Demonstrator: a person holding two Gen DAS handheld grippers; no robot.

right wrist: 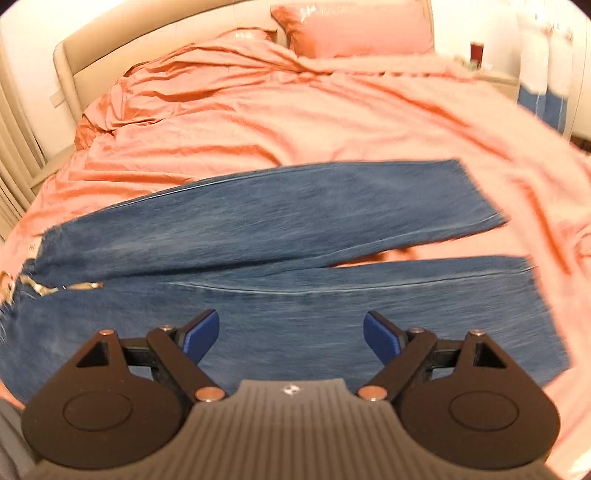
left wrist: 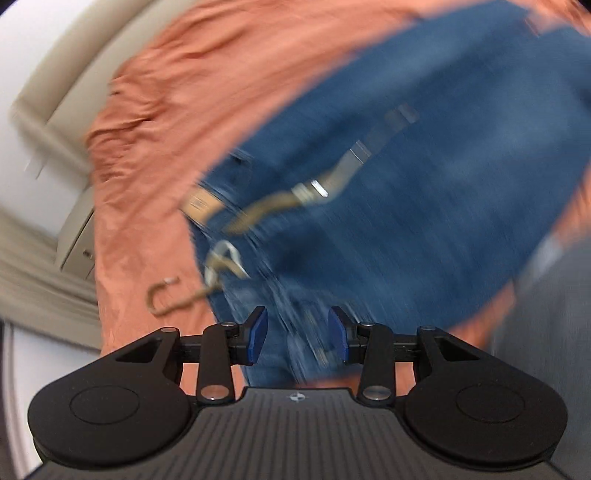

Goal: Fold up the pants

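Note:
Blue jeans [right wrist: 295,229] lie flat on the bed with both legs stretched to the right and the waist at the left. A tan belt [left wrist: 280,206] with metal buckles trails loose from the waist. In the blurred left wrist view, my left gripper [left wrist: 298,334] hovers over the waist of the jeans [left wrist: 406,184]. Its blue pads stand apart and nothing is pinched between them. My right gripper [right wrist: 291,332] is wide open above the near leg, gripping nothing.
An orange bedspread [right wrist: 258,110] covers the whole bed and is rumpled toward the far left. A pink pillow [right wrist: 354,29] rests against the beige headboard [right wrist: 92,48]. Grey clothing of the person [left wrist: 546,332] shows at the right.

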